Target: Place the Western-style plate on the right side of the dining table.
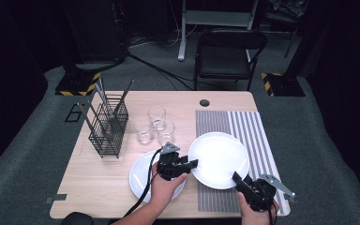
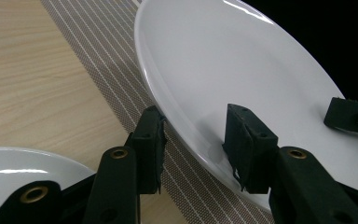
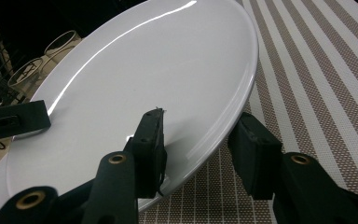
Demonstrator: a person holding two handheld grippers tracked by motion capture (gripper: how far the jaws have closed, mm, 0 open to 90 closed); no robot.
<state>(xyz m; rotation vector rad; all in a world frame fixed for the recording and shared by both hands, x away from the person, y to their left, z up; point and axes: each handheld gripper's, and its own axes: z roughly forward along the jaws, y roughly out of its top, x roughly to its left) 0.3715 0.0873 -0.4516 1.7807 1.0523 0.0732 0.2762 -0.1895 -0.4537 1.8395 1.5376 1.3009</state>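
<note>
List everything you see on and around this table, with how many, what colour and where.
large plate: one, white, over the striped mat, a gripper's jaws astride its rim on each side
second plate: one, white, on the wood at front left, partly under the left hand
glasses: three, clear, clustered at table centre
wire rack: one, black, at left, holding long utensils
striped mat: one, grey-brown and white, right half of the table
table: one, light wood
chair: one, black, behind the table
left gripper: one, black, at the large plate's left edge
right gripper: one, black, at its front right edge
</note>
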